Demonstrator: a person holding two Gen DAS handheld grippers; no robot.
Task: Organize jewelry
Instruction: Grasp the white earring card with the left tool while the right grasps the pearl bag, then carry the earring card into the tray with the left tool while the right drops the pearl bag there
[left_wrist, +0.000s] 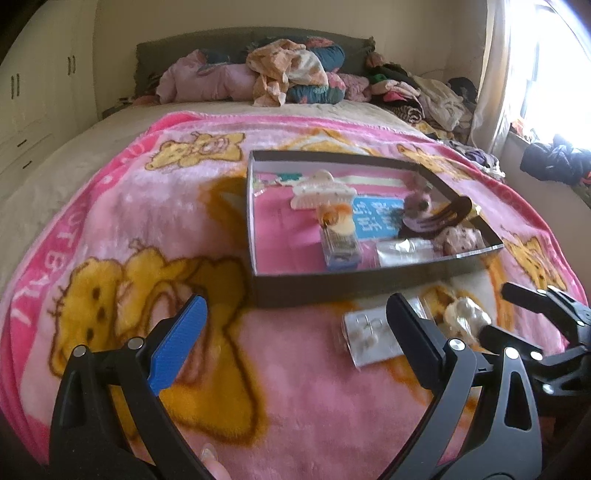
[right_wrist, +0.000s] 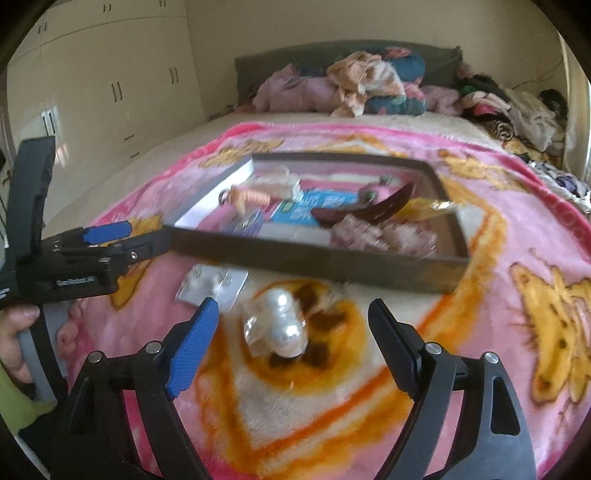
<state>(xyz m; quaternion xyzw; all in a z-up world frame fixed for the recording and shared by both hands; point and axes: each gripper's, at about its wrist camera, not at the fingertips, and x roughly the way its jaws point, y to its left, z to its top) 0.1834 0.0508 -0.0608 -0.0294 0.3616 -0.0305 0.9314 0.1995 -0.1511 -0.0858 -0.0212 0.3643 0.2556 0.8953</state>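
Note:
A shallow dark box (left_wrist: 373, 282) (right_wrist: 332, 260) lies on the pink blanket and holds several hair clips and small packets. In front of it lie a clear packet of pearl beads (right_wrist: 279, 326) (left_wrist: 463, 314) and a white card of earrings (left_wrist: 369, 341) (right_wrist: 212, 282). My right gripper (right_wrist: 293, 321) is open, its fingers on either side of the pearl packet, just above the blanket. My left gripper (left_wrist: 295, 317) is open and empty, left of the earring card. The right gripper also shows in the left wrist view (left_wrist: 517, 314), at the pearl packet.
The pink bear-print blanket (left_wrist: 155, 229) covers a bed. Piles of clothes and pillows (left_wrist: 280, 74) lie at the headboard and along the right side by the window. White wardrobes (right_wrist: 110, 85) stand on the left.

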